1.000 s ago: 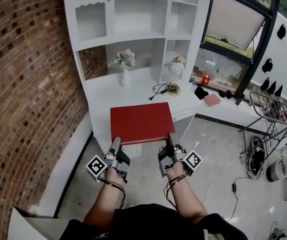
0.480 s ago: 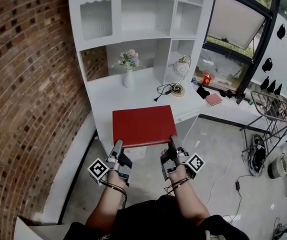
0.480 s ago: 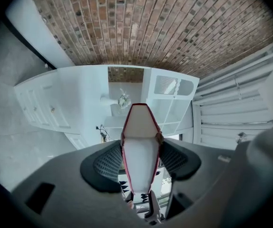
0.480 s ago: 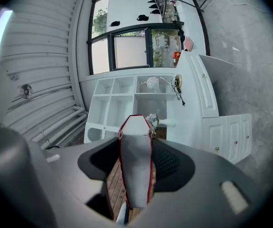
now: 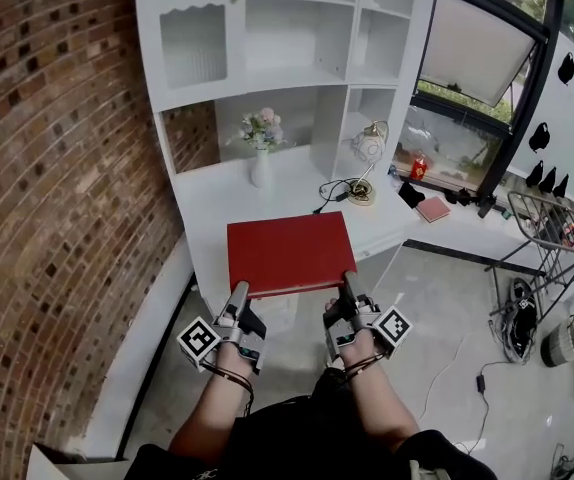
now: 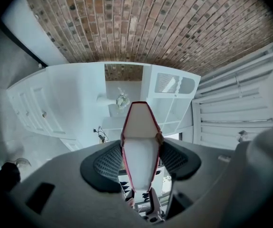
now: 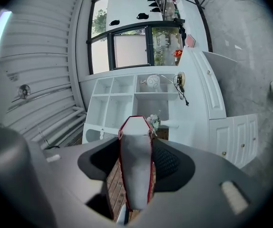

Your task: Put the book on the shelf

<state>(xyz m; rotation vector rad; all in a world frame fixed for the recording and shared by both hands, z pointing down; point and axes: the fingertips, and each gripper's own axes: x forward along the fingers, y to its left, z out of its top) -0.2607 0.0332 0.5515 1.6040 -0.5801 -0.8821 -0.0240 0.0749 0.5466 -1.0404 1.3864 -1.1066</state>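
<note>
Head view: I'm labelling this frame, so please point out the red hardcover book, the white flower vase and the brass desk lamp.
Red hardcover book (image 5: pixel 289 253), head view, middle of its top cover.
White flower vase (image 5: pixel 259 171), head view, its body below the flowers.
Brass desk lamp (image 5: pixel 360 196), head view, its round base.

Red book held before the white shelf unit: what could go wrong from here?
The left tool and right tool pinch the red book only at its near edge, so its far end may sag or slip. The flower vase and lamp stand on the counter ahead; the book might knock them going up.
</note>
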